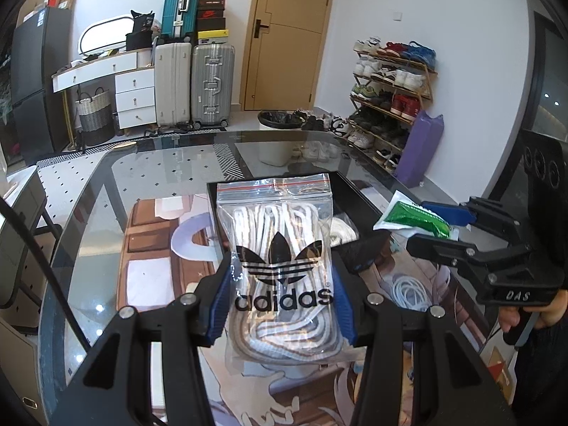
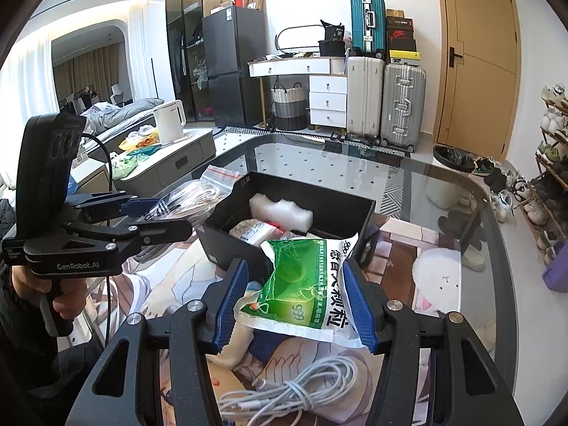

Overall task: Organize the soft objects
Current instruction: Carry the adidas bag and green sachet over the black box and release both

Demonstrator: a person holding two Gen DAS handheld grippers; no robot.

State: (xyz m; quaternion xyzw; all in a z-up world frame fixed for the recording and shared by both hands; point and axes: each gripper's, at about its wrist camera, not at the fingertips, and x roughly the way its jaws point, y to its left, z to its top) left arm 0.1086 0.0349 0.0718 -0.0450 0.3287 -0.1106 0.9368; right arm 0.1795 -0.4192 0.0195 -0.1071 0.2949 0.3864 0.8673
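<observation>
Held above the black box point(image 1: 340, 191), a zip bag of Adidas shoelaces point(image 1: 280, 266) sits clamped in the left tool point(image 1: 282, 305). Green sachet pack point(image 2: 305, 284), lifted just before the box's near wall: pinched by right tool point(image 2: 296, 305). White cable coil point(image 2: 294, 390): on glass worktop point(image 2: 443, 184), nearer than the box.

A glass tabletop point(image 1: 159, 163) sits in a room. By the wall stand a teal suitcase point(image 1: 181, 3), a silver suitcase point(image 1: 212, 85), a yellow door point(image 1: 284, 35) and a shoe rack point(image 1: 394, 96).
</observation>
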